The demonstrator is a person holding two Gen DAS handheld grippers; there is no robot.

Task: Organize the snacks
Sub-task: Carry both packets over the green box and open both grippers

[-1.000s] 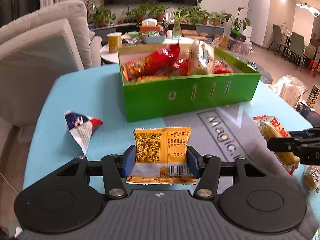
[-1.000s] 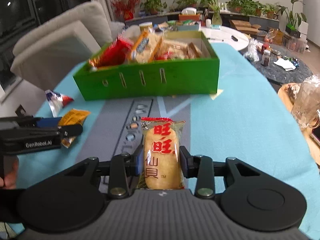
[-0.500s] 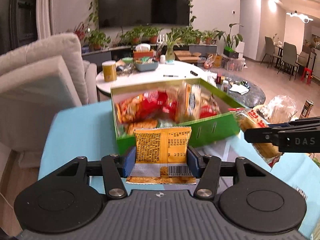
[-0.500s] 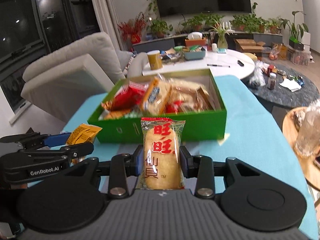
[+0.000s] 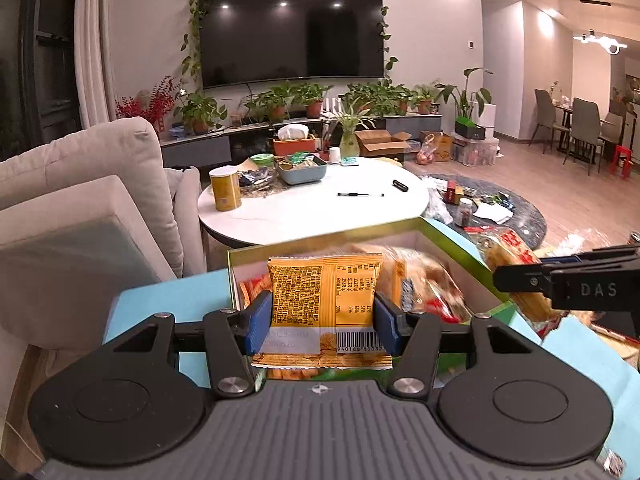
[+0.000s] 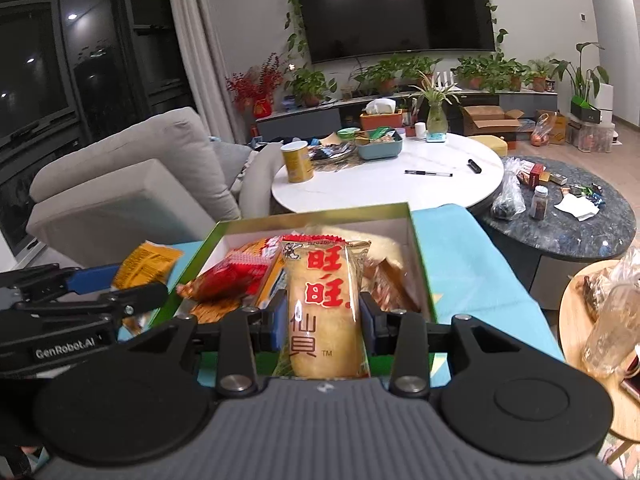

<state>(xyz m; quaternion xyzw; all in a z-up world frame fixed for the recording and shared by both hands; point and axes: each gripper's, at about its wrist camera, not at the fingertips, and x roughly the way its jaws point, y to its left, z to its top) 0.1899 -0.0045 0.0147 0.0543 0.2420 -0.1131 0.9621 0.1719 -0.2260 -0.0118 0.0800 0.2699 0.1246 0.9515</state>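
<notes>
My left gripper (image 5: 323, 322) is shut on an orange snack packet (image 5: 324, 292) with a barcode, held above the near edge of the green box (image 5: 456, 240). In the right wrist view my right gripper (image 6: 323, 322) is shut on a clear rice-cracker packet (image 6: 324, 304) with red characters, also raised over the green box (image 6: 312, 216). The box holds several snack packs (image 6: 232, 276). Each gripper shows at the edge of the other's view: the right gripper (image 5: 560, 284) with its cracker packet, and the left gripper (image 6: 80, 292) with its orange packet (image 6: 148, 262).
The box sits on a light blue tabletop (image 6: 472, 248). Behind it stand a white round table (image 5: 312, 204) with a yellow can (image 5: 226, 194), a pen and a bowl, a grey sofa (image 5: 80, 184), and a dark round table (image 6: 568, 216) with clutter. A wooden side table (image 6: 588, 320) sits at right.
Both grippers have risen and moved forward with their packets, from above the grey mat to over the green box. The box now lies close below them.
</notes>
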